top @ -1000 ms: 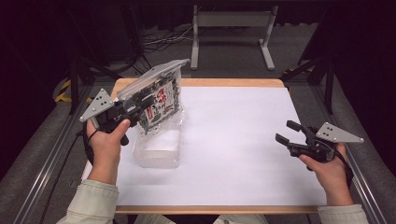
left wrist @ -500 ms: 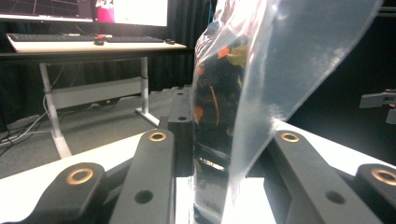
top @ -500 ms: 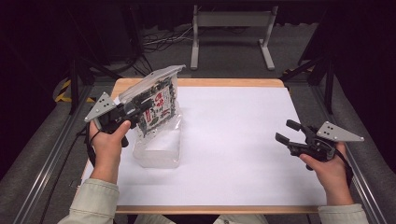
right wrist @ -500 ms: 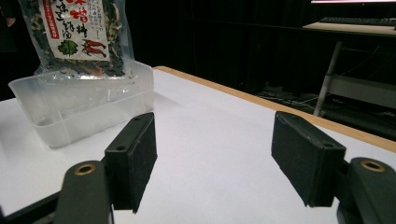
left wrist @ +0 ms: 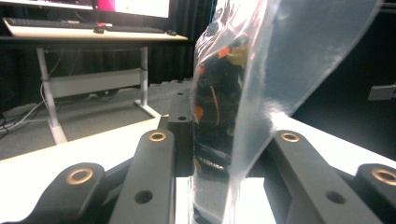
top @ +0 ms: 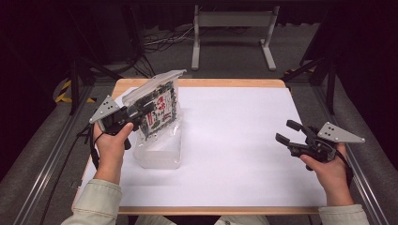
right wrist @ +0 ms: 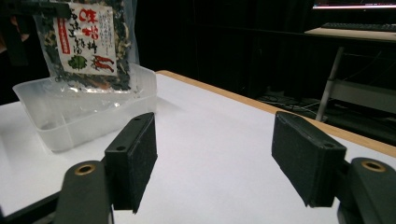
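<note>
Snack packet [top: 158, 108]: clear plastic, red-and-white printed label, dark dried contents; held upright by its edge in the closed left gripper [top: 141, 111], above a clear plastic tub [top: 159, 149] near the table's left edge. Right gripper [top: 293, 132]: jaws wide apart, empty, over open white tabletop [top: 234, 140].

Clear packet [top: 158, 108], white label with red print; translucent tub [top: 158, 149]; white table [top: 234, 140].
</note>
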Motion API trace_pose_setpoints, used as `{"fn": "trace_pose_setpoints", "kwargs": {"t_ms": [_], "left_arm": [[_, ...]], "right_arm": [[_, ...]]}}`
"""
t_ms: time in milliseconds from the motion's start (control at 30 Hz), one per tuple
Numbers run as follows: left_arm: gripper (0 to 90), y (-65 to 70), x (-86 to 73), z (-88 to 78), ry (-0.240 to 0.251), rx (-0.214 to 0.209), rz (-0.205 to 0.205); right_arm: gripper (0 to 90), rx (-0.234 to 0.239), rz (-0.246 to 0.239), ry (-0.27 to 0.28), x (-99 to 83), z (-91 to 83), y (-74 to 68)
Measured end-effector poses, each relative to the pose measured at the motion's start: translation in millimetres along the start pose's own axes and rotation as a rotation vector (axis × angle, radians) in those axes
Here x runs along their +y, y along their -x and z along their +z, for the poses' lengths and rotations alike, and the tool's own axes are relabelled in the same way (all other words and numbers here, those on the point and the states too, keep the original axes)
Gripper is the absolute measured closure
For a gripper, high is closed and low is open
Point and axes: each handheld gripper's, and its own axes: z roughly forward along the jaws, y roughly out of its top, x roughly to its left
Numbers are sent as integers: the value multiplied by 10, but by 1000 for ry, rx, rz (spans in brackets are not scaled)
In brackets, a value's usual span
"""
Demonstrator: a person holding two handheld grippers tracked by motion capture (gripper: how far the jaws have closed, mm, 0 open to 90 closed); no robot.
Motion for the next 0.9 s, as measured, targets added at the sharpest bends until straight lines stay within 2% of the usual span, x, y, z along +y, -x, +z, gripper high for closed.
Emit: {"fn": "trace_pose_setpoints", "kwargs": {"t_ms": [300, 500, 733, 900], "left_arm": [[715, -52, -134, 31, -14, -3, -32], [713, -52, -148, 44, -15, -11, -27], [709, -53, -143, 32, -51, -14, -45], [710, -46, -136, 25, -113, -9, -52]], "right_arm": [[319, -1, 0, 0, -7, 0, -2], [318, -1, 2, -3, -14, 9, -7], [318, 3, 4, -7, -23, 14, -13], [316, 3, 7, -11, -32, 20, -13]]}}
